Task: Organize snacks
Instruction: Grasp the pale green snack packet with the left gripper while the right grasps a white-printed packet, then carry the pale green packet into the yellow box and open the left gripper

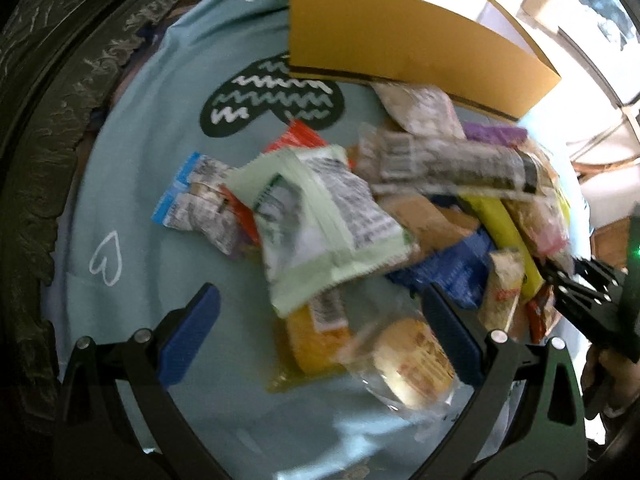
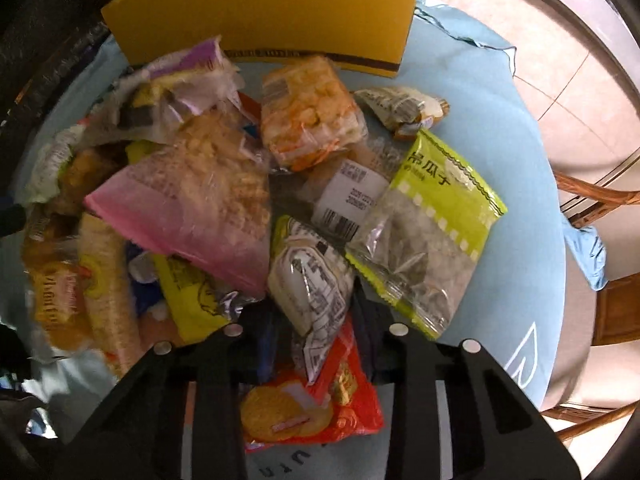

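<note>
A heap of snack packets lies on a pale blue tablecloth [image 1: 132, 184], in front of a yellow box [image 1: 400, 32], [image 2: 272, 12]. My left gripper [image 1: 320, 324] is open above the cloth. A yellow packet [image 1: 316, 344] and a clear-wrapped round cake [image 1: 408, 356] lie between its blue pads [image 1: 188, 336], and neither pad touches them. A pale green packet [image 1: 320, 220] lies just beyond. My right gripper [image 2: 316, 320] has its jaws drawn in on a white printed packet [image 2: 316, 280], above a red biscuit packet [image 2: 320, 400]. The same gripper [image 1: 580, 296] shows at the heap's right side.
A lime-green seed packet [image 2: 432, 232], a pink bag [image 2: 192, 208] and an orange cracker pack [image 2: 308, 112] lie in the heap. The cloth's edge [image 2: 560, 208] drops off to the right, beside a wooden chair [image 2: 600, 196]. A dark carved object [image 1: 40, 140] stands at the left.
</note>
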